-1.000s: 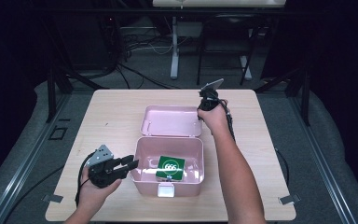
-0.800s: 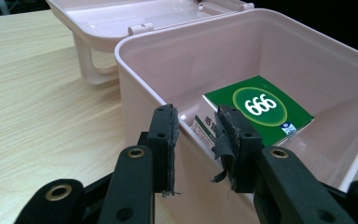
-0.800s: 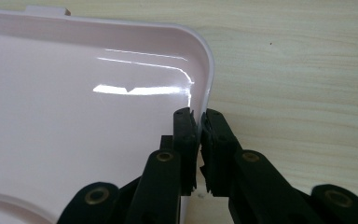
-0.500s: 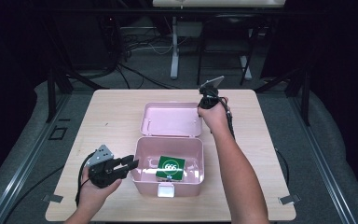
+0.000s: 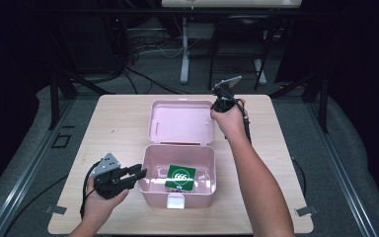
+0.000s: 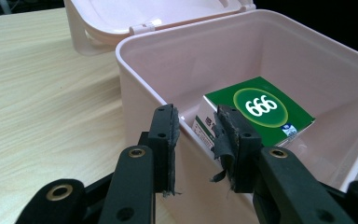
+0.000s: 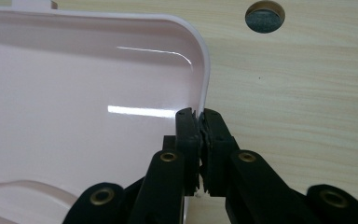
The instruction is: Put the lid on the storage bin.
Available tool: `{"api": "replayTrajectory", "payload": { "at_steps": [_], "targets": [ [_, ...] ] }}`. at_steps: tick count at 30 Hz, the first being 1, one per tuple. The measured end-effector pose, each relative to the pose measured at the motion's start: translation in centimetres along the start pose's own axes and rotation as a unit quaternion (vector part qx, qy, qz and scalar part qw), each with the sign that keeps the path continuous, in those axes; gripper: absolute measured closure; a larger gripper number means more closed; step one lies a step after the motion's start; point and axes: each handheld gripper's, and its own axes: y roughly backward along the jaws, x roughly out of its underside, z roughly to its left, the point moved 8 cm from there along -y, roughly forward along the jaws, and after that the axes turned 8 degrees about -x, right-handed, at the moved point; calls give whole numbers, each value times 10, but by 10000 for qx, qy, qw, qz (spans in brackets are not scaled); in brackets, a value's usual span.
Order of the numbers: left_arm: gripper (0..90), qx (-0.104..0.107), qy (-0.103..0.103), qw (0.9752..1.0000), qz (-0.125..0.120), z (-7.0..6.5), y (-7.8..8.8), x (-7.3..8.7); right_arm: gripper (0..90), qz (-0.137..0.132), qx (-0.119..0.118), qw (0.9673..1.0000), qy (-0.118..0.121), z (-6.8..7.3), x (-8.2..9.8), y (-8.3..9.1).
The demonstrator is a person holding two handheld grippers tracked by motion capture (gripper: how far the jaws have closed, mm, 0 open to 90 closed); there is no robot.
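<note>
left gripper [image 5: 137,174] is sitting at the pink box [image 6: 135,70]'s left wall, jaws narrowed astride the rim, one pad outside, one inside. green carton [image 5: 180,177] is lying inside the box, mid-table. lid [image 5: 181,122] is lying open behind. right gripper [image 7: 200,122] is pinching the lid's right edge, jaws having just closed.

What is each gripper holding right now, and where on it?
The right gripper pinches the side rim of the open lid. The left gripper straddles the side wall of the pink box, pads on either side of it.
</note>
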Motion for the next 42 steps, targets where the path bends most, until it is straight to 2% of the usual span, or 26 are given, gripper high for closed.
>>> {"api": "replayTrajectory", "payload": {
  "at_steps": [17, 26, 38, 42],
  "targets": [
    [683, -21, 9, 10000, 6, 0, 0, 0, 872, -426, -92, 9985, 331, 11, 1, 31],
    [683, -37, 22, 10000, 0, 0, 0, 0, 872, -631, -237, 9968, 441, 18, 4, 48],
    [685, -66, 25, 10000, -2, 0, 0, 0, 871, -1018, -379, 9908, 805, 26, 16, 71],
    [686, -67, 29, 10000, -9, 0, 0, 0, 871, -1115, -468, 9890, 853, 28, 21, 77]
  ]
}}
